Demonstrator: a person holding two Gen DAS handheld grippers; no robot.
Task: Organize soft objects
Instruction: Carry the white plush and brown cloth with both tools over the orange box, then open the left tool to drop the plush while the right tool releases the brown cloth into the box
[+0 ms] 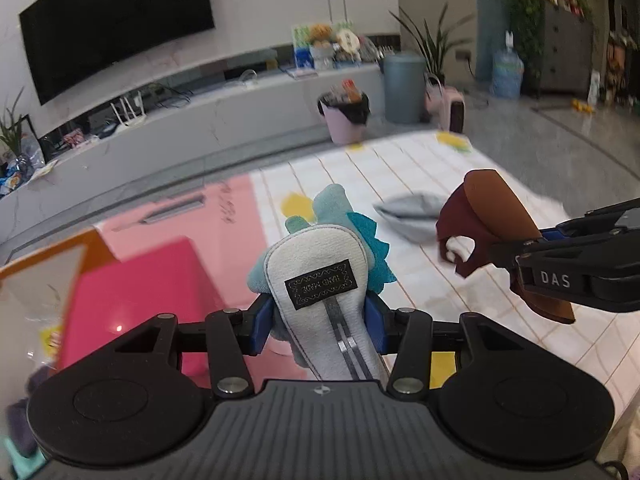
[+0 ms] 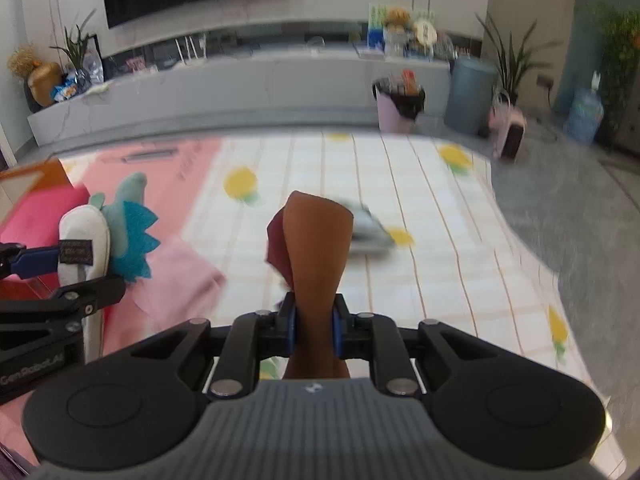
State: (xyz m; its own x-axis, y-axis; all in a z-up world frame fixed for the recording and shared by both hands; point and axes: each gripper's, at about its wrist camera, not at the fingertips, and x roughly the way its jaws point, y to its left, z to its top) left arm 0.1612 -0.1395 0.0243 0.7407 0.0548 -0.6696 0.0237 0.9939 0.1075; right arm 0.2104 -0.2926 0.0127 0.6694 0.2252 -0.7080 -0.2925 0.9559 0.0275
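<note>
Both slippers (image 1: 316, 276) aloft; tablecloth (image 2: 420, 208) below

- Even, soft indoor light; no hard shadows.
- Glare spot on the TV (image 1: 116, 20).
- Fisheye bends edges; corners vignette dark.
- Right view motion-blurred.

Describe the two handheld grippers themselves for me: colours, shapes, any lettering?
Both match: the left gripper and right gripper have a grey ribbed body, two round black discs either side, black linkage bars with silver pivot pins, and blue fingers. Seen from the side, the right one reads "DAS" in white; the left one reads "GenRobot.AI". No cables or sleeves show.
</note>
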